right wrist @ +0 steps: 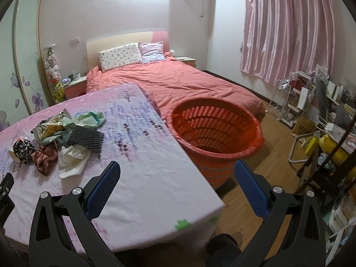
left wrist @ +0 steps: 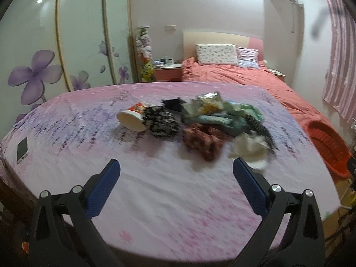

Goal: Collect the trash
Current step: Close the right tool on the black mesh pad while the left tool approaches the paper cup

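A heap of trash lies on the pink-covered table (left wrist: 155,200): a tipped paper cup (left wrist: 132,118), a black patterned cloth (left wrist: 160,121), a red checked cloth (left wrist: 204,141), crumpled white tissue (left wrist: 249,149) and snack wrappers (left wrist: 209,104). My left gripper (left wrist: 176,166) hovers open just short of the heap, holding nothing. In the right wrist view the same tissue (right wrist: 71,158) and wrappers (right wrist: 53,126) lie at the left. My right gripper (right wrist: 178,169) hangs open over the table's right edge, and the orange basket (right wrist: 213,124) stands on the floor just beyond it.
A phone (left wrist: 22,150) lies near the table's left edge. A bed with an orange-red cover (right wrist: 178,82) stands behind the table. Cluttered shelves and a white rack (right wrist: 289,102) line the right wall under pink curtains. Wooden floor (right wrist: 255,195) shows right of the table.
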